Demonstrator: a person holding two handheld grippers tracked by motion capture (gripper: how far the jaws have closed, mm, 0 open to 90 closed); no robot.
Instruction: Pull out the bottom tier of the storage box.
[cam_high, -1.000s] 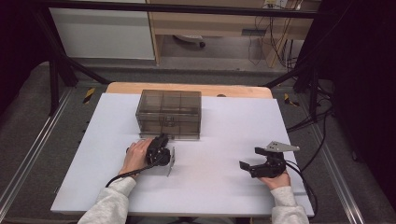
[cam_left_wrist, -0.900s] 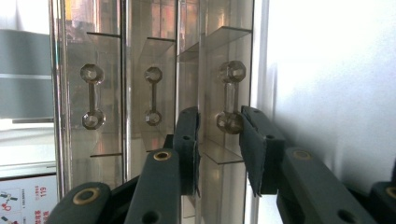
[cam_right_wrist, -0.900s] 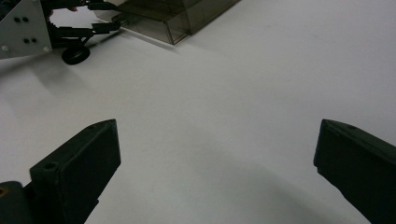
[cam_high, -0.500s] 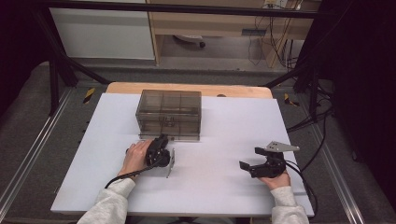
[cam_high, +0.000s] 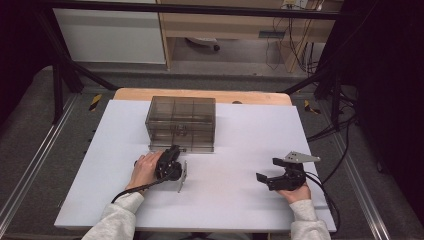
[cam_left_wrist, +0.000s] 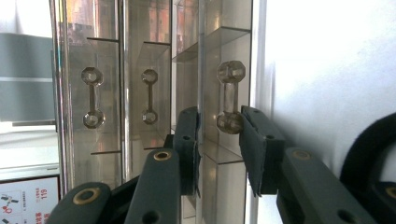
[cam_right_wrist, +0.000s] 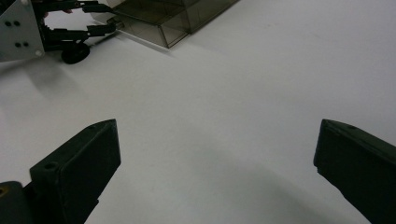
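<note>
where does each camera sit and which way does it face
High view: above the person's side, looking forward and down on the table; both forearms, hands, the left claw and right claw show.
Left gripper view: on the left claw, facing the drawer box; its jaws straddle a handle.
Right gripper view: on the right claw, low over the table, jaws wide apart.
Shared: the right gripper view and the high view both show the box and left claw.

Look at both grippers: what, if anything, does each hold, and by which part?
The left gripper brackets the smoky clear plastic drawer box's drawer handle; a firm grip cannot be told. The right gripper holds nothing.
</note>
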